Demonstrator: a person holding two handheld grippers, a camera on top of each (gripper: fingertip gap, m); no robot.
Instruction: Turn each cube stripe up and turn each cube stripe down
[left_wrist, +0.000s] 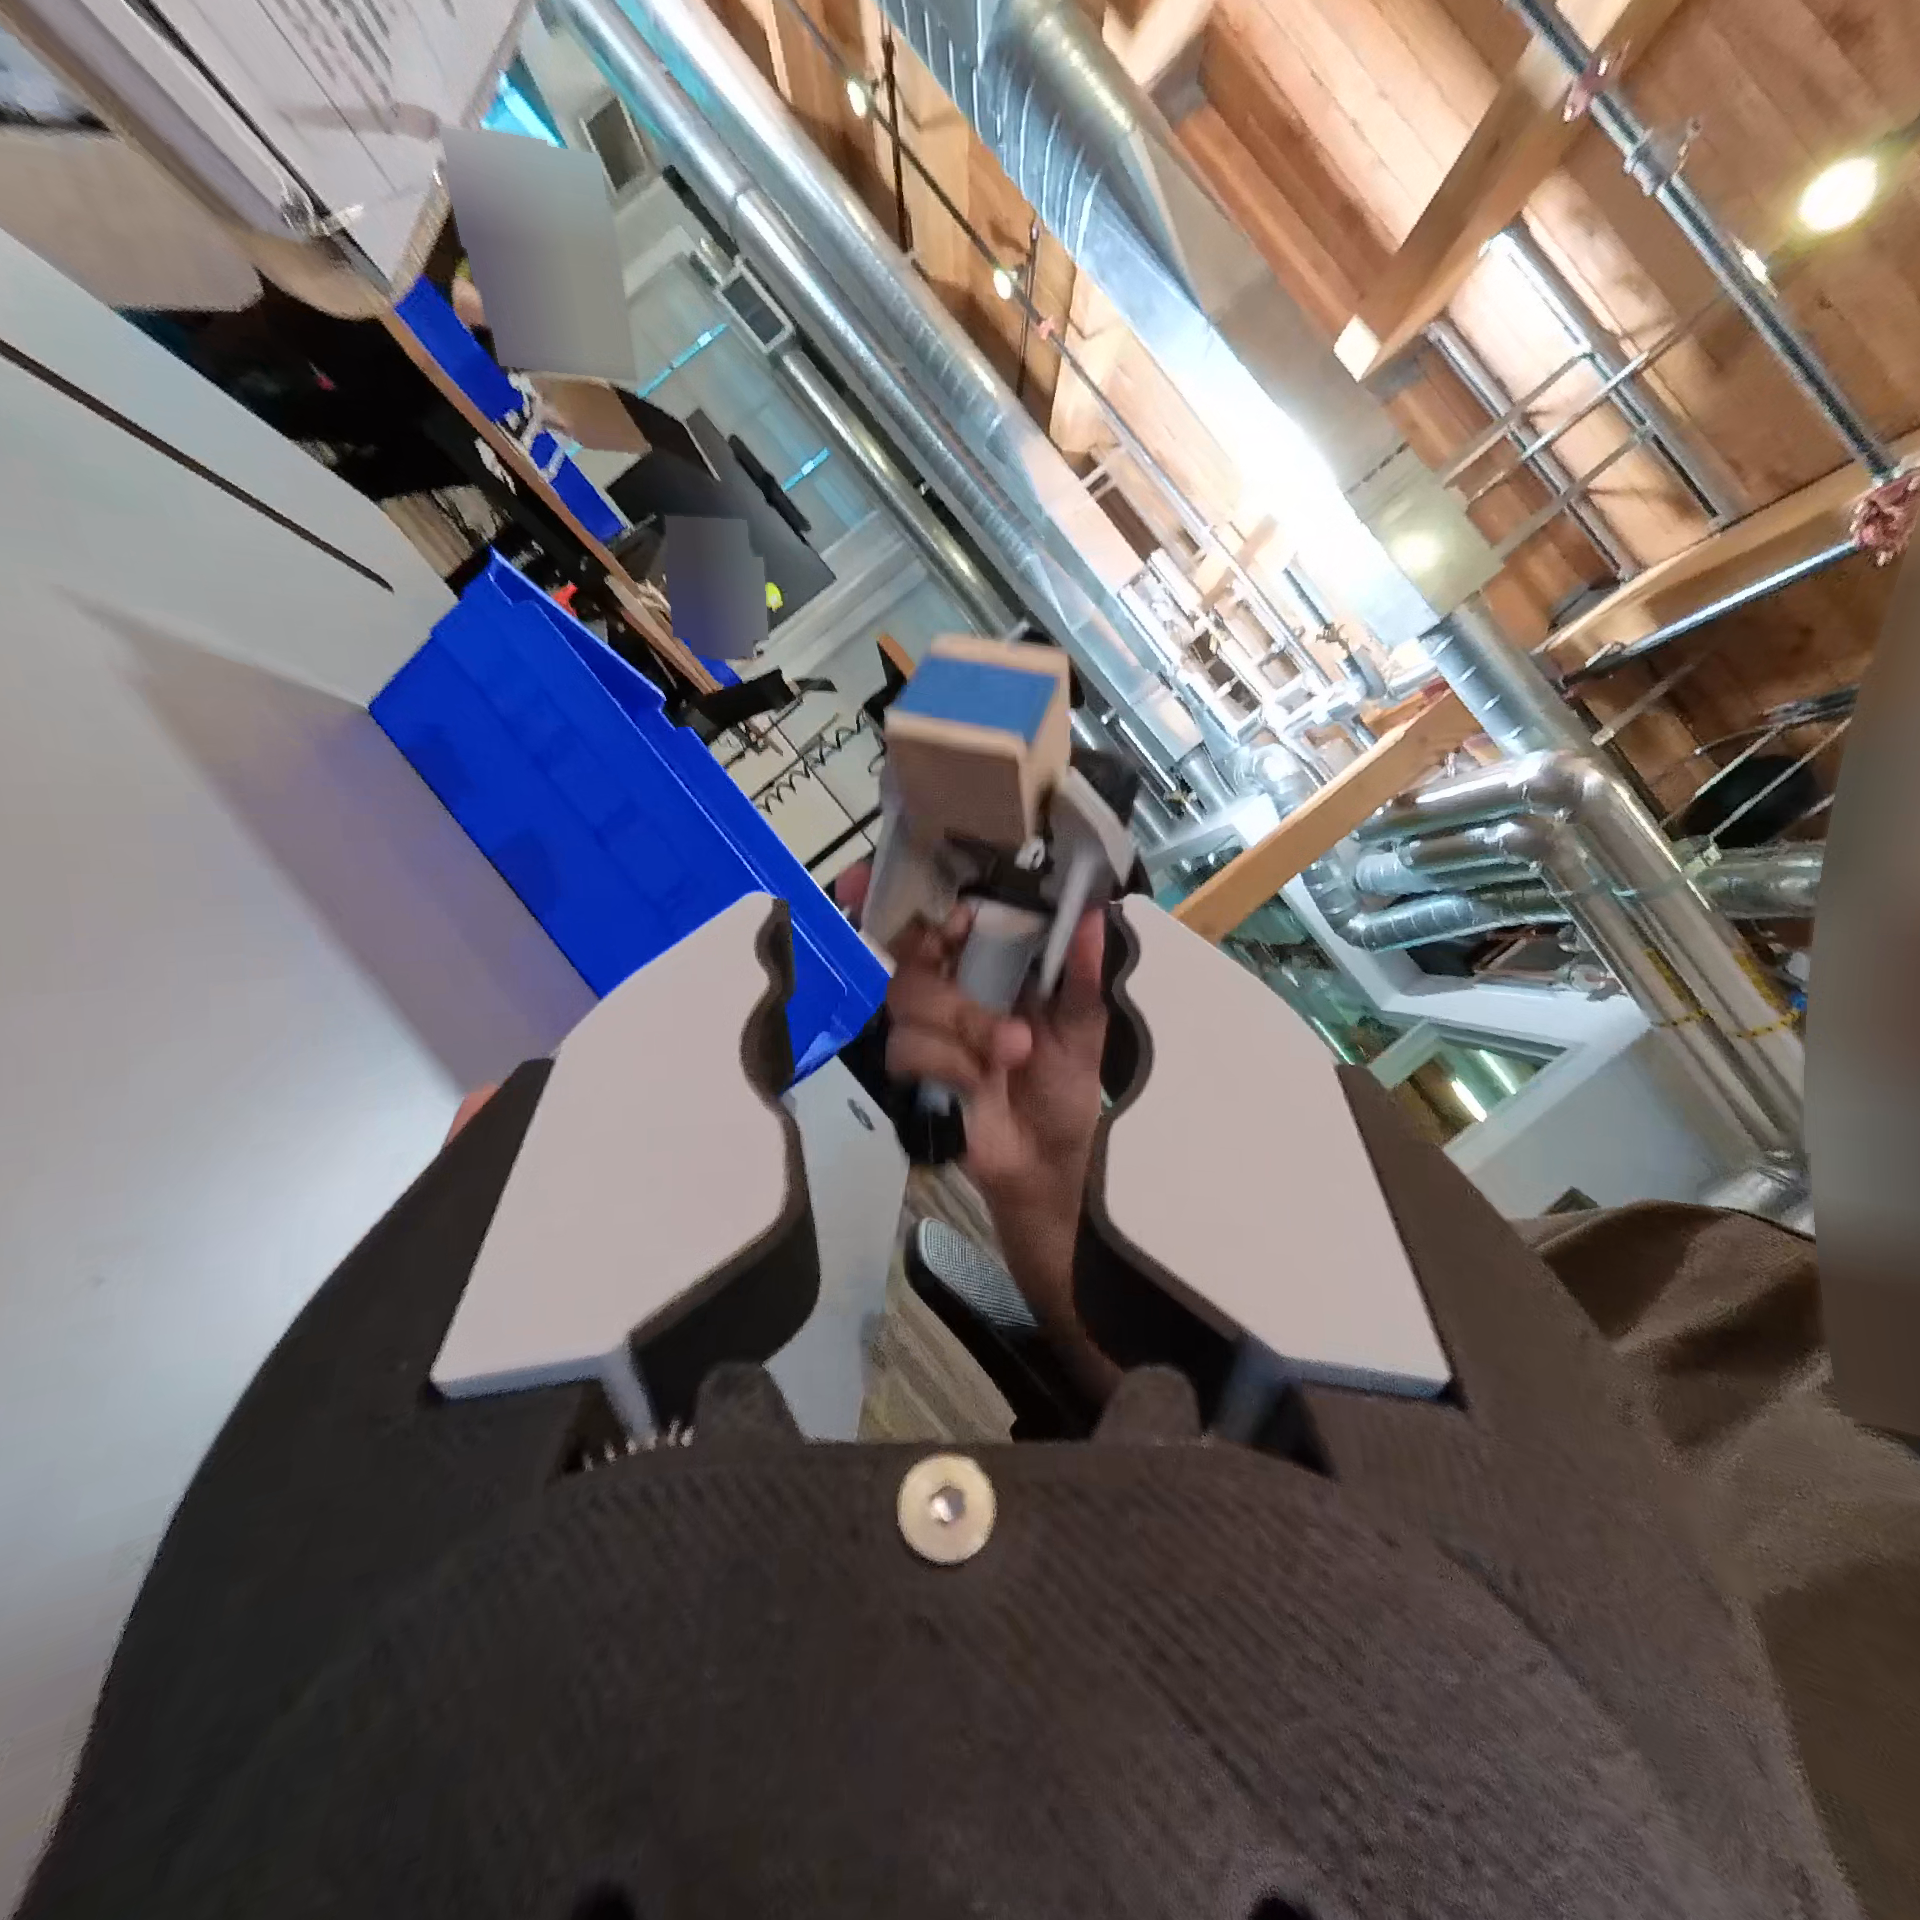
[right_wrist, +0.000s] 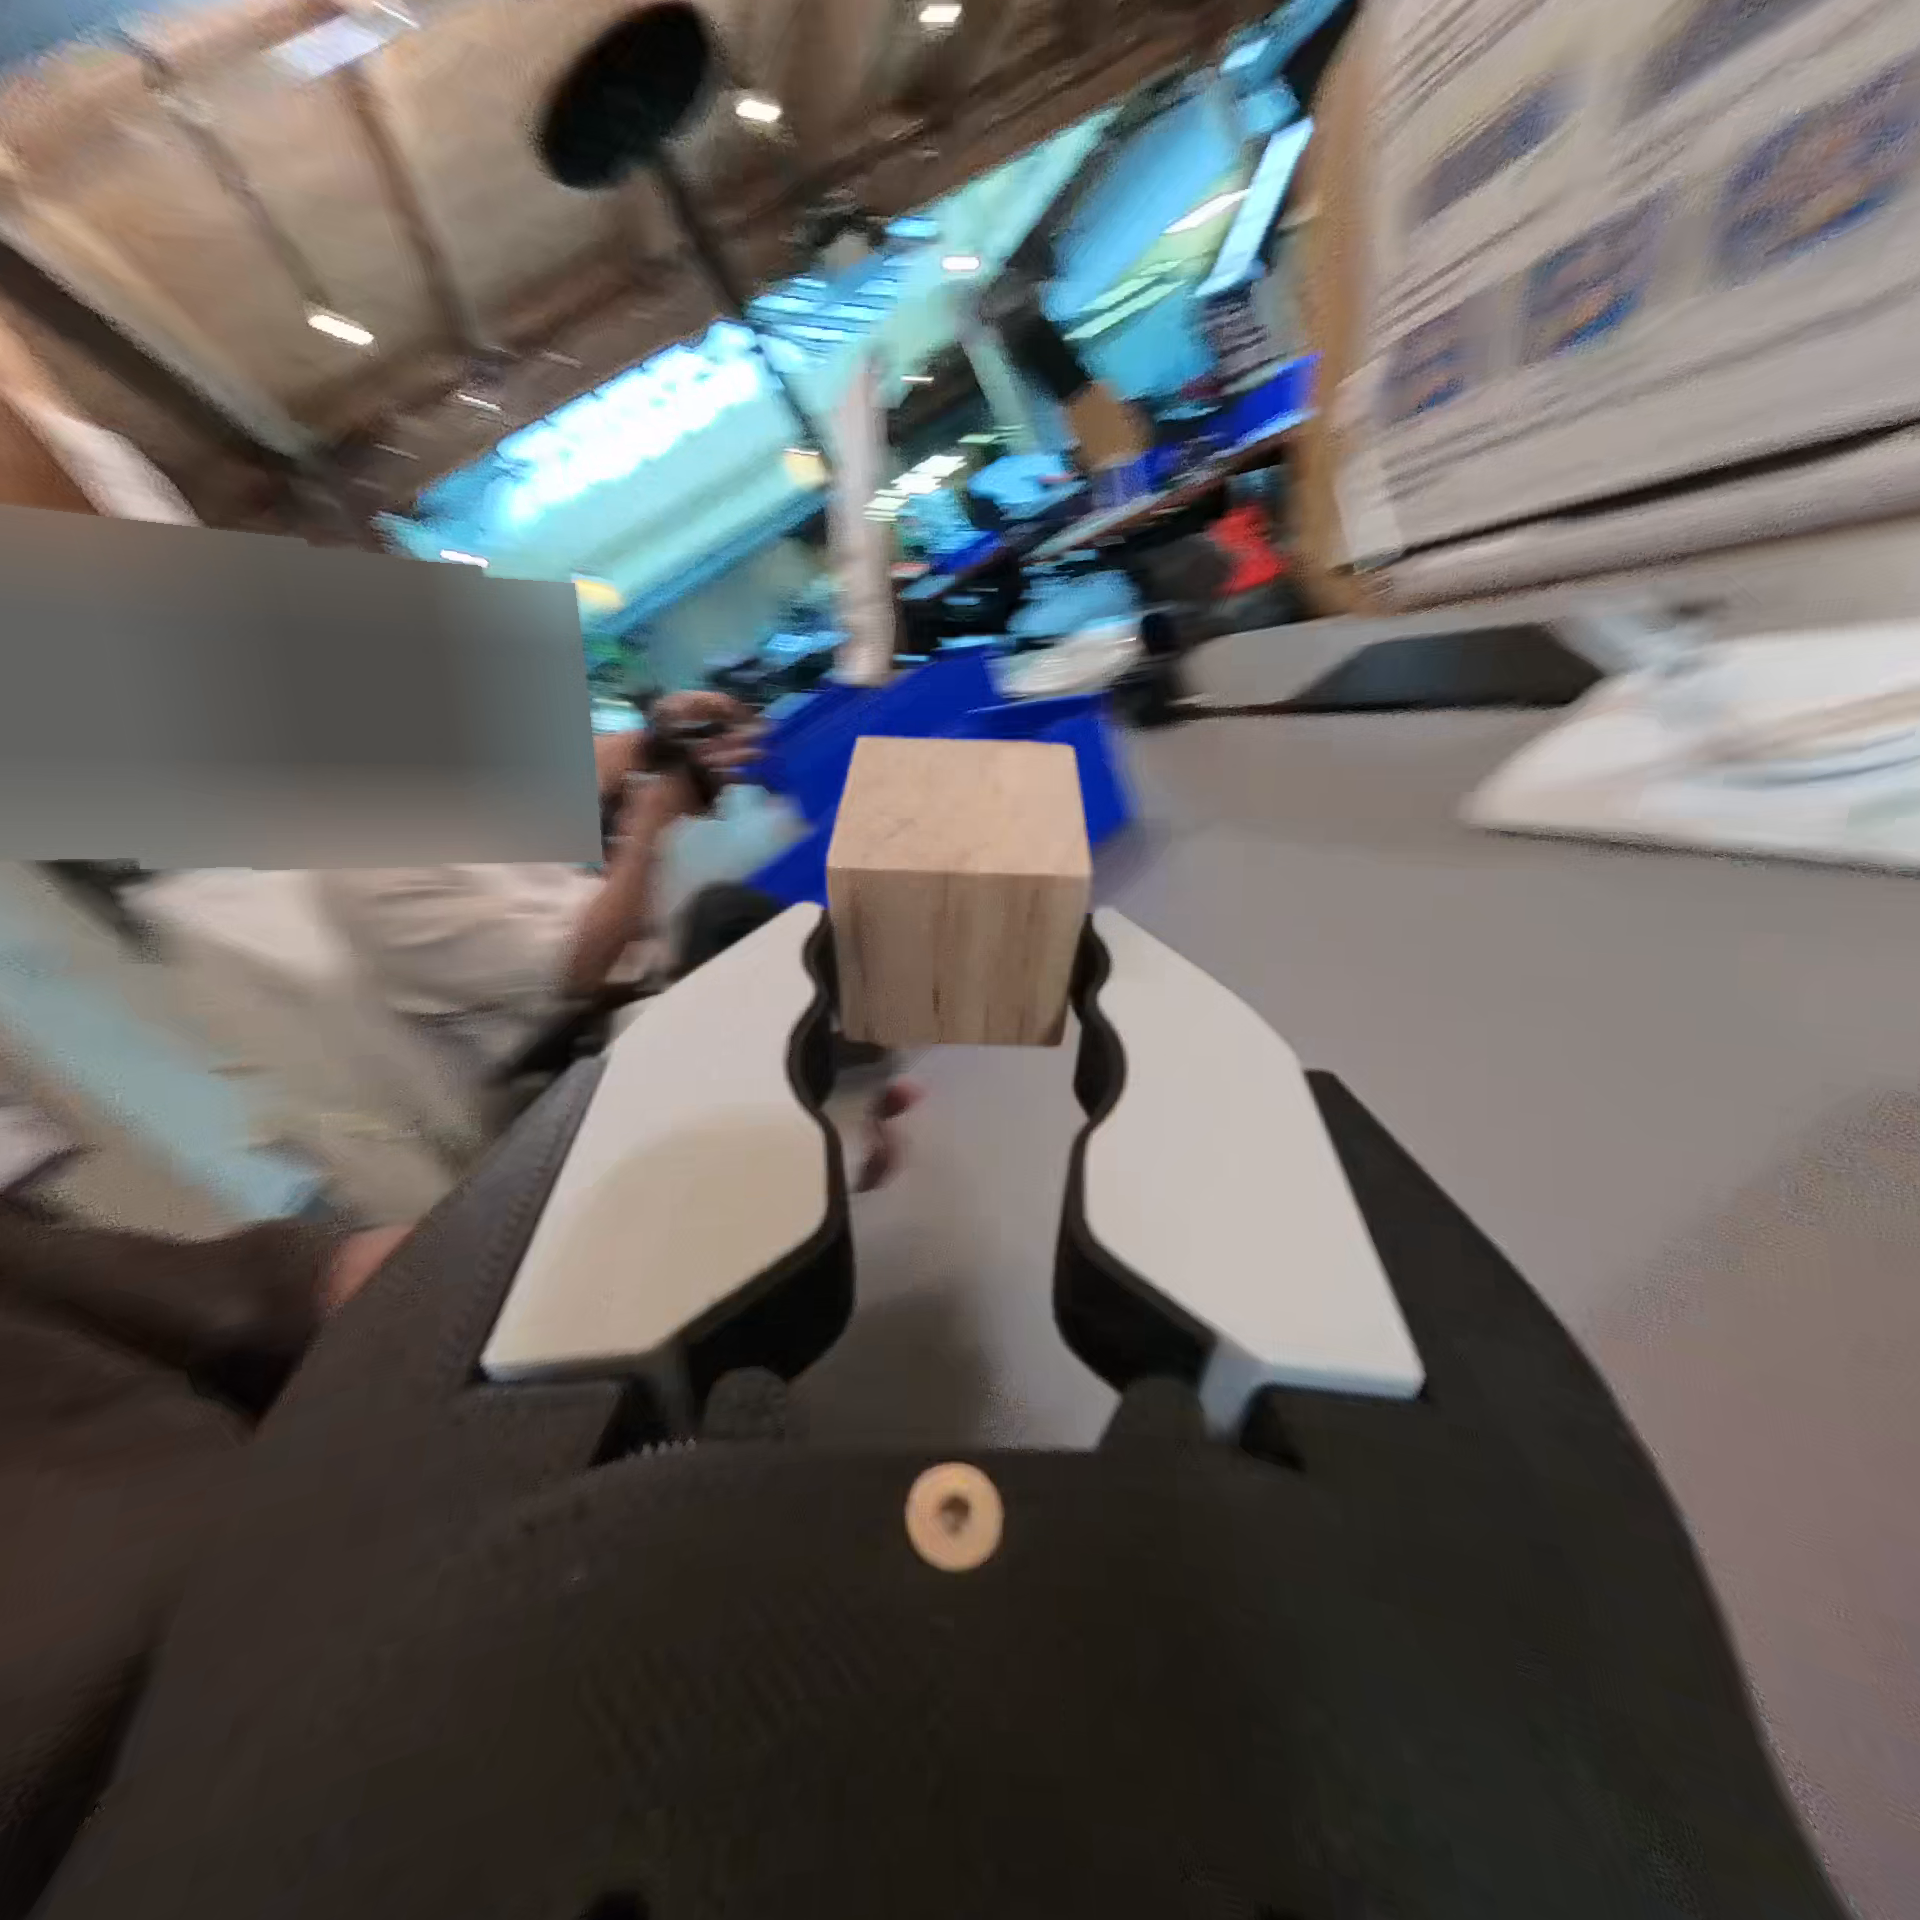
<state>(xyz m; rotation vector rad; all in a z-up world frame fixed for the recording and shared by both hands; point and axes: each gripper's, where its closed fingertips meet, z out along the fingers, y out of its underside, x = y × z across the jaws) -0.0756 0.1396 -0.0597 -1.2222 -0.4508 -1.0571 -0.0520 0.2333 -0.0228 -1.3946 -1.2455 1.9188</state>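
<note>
My right gripper (right_wrist: 956, 966) is shut on a plain wooden cube (right_wrist: 961, 894) and holds it in the air above the grey table (right_wrist: 1455, 1039); the faces toward this camera show bare wood. The left wrist view is tilted up toward the ceiling. In it the same cube (left_wrist: 977, 727) shows a blue face, held by the right gripper (left_wrist: 987, 821) with a hand (left_wrist: 997, 1049) on its handle. My left gripper (left_wrist: 945, 956) is open and empty, just below and in front of that hand.
A blue bin (left_wrist: 582, 769) stands on the white table (left_wrist: 187, 935) left of the left gripper, also behind the cube in the right wrist view (right_wrist: 935, 717). White papers (right_wrist: 1704, 748) lie at the table's right. A person (right_wrist: 416, 935) is at left. Pipes and beams (left_wrist: 1143, 416) run overhead.
</note>
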